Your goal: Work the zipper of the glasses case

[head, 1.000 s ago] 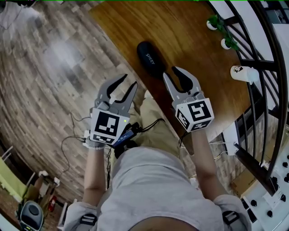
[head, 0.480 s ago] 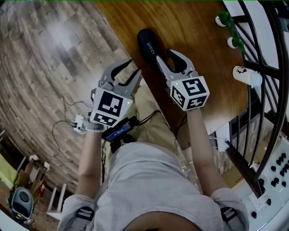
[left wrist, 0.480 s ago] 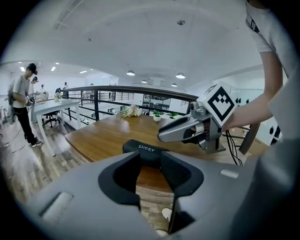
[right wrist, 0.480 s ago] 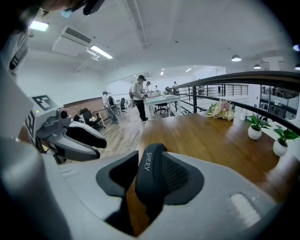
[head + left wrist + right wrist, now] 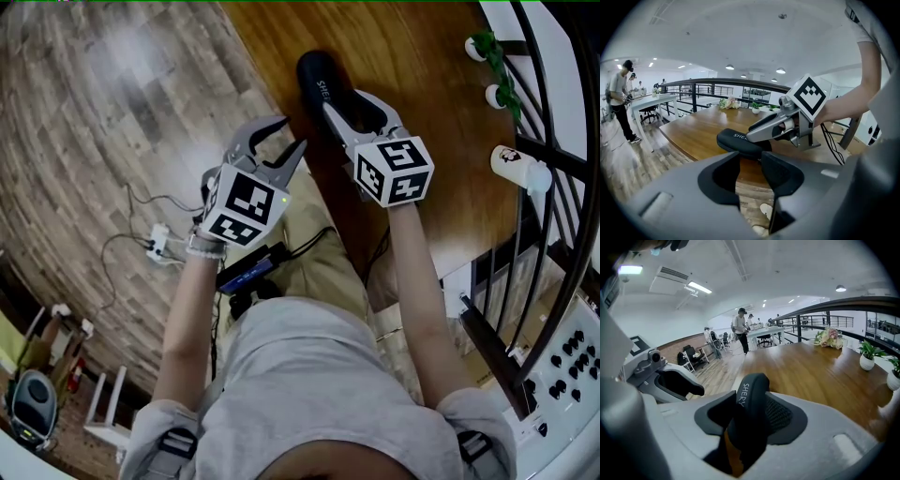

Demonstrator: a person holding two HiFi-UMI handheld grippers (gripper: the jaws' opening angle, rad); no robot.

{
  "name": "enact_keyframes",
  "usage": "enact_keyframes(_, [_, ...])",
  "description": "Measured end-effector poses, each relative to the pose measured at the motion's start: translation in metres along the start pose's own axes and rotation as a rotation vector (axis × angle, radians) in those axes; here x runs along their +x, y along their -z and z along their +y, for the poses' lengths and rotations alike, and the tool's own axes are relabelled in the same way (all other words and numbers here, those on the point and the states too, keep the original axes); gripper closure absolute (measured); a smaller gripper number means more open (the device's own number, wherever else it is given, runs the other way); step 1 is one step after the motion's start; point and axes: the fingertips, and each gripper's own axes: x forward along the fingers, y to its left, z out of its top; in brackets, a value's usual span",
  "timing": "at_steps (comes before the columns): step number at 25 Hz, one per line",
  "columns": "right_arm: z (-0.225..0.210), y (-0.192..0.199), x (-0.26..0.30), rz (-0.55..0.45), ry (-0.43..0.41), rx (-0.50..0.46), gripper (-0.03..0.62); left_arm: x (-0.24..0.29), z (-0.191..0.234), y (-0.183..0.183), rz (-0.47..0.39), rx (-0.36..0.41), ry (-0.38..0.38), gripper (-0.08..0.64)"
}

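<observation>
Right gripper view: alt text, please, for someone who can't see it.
A black oval glasses case with white lettering sits on a brown wooden table between the open jaws of the right hand-held gripper, which have just been opening wider.

- An open-plan office or lab floor (a mezzanine, seemingly): a black railing (image 5: 843, 302) runs behind the long wooden table (image 5: 820, 376).
- Beyond the table's far end, people (image 5: 740, 329) stand at a white table (image 5: 765, 330) with office chairs (image 5: 764, 340).
- Panel lights (image 5: 699, 287) hang overhead.
</observation>
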Motion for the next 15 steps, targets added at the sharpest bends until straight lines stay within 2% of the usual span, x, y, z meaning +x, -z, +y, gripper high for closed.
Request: enact_keyframes(15, [-0.002, 0.002, 0.007, 0.016, -0.081, 0.108, 0.402, 0.037, -0.009, 0.022, 0.080, 0.037, -0.029, 0.414])
